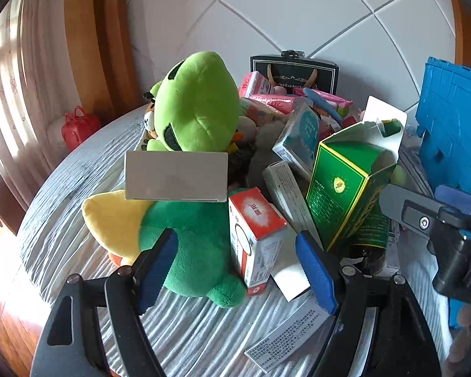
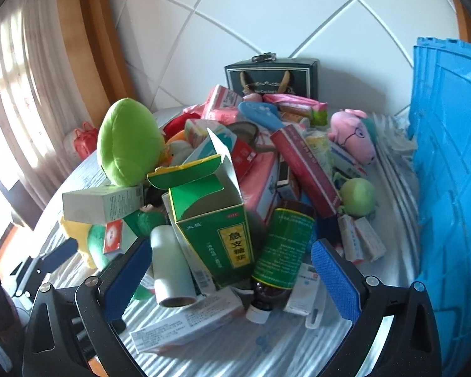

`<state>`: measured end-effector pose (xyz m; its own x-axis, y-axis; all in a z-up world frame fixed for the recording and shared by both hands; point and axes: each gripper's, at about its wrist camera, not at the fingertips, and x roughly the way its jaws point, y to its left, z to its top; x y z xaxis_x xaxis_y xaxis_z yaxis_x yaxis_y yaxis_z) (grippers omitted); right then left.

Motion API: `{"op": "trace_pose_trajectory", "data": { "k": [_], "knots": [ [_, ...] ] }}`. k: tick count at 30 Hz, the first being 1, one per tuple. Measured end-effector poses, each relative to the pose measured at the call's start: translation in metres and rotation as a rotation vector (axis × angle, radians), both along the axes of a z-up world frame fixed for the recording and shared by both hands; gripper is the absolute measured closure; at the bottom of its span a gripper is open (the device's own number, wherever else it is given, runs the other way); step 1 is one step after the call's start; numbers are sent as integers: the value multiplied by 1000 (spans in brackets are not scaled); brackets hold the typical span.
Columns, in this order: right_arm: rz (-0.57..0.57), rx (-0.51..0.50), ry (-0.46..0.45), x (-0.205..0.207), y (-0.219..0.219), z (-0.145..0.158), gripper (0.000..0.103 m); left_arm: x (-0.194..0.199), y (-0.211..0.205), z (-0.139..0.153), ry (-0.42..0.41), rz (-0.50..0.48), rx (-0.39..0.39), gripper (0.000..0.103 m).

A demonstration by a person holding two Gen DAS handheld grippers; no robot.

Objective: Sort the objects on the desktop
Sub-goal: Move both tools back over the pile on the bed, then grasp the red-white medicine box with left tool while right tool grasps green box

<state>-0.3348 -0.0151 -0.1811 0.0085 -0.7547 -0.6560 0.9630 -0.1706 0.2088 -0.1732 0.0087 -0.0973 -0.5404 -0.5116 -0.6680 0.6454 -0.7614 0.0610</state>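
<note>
My left gripper (image 1: 235, 238) is open low over the striped tablecloth. Between its blue pads lie a dark green plush body with a yellow wing (image 1: 191, 245) and a red-and-white medicine box (image 1: 254, 235), and neither pad presses on them. The right gripper (image 2: 232, 248) is open too, at the near edge of the pile. An open green carton (image 2: 216, 220), a brown bottle with a green label (image 2: 279, 251) and a white cylinder (image 2: 172, 270) sit between its fingers. The right gripper's body (image 1: 430, 213) shows at the right of the left wrist view.
A blue plastic crate (image 2: 449, 172) stands on the right. The pile holds a light green plush head (image 1: 197, 103), a pink pig plush (image 2: 354, 132), pink packs and several medicine boxes. A dark gift box (image 2: 270, 75) stands at the back by the white wall. Paper leaflets (image 1: 285, 336) lie near the front.
</note>
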Motion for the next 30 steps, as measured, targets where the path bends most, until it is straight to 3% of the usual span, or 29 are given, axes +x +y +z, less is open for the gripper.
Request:
{"op": "trace_pose_trajectory", "data": {
  "k": [4, 7, 14, 17, 25, 30],
  "knots": [
    [33, 28, -19, -2, -12, -12, 0, -11, -6, -10, -8, 5, 21, 30],
    [44, 53, -25, -4, -25, -19, 3, -21, -7, -17, -24, -7, 32, 40],
    [79, 94, -6, -1, -51, -31, 25, -36, -7, -21, -36, -24, 12, 61],
    [99, 98, 17, 4, -57, -31, 45, -38, -8, -20, -37, -30, 8, 66],
    [120, 53, 58, 11, -54, -13, 48, -34, -10, 3, 6, -24, -17, 71],
    [82, 6, 56, 5, -50, 19, 50, -35, -8, 31, 57, -39, -49, 81]
  ]
}}
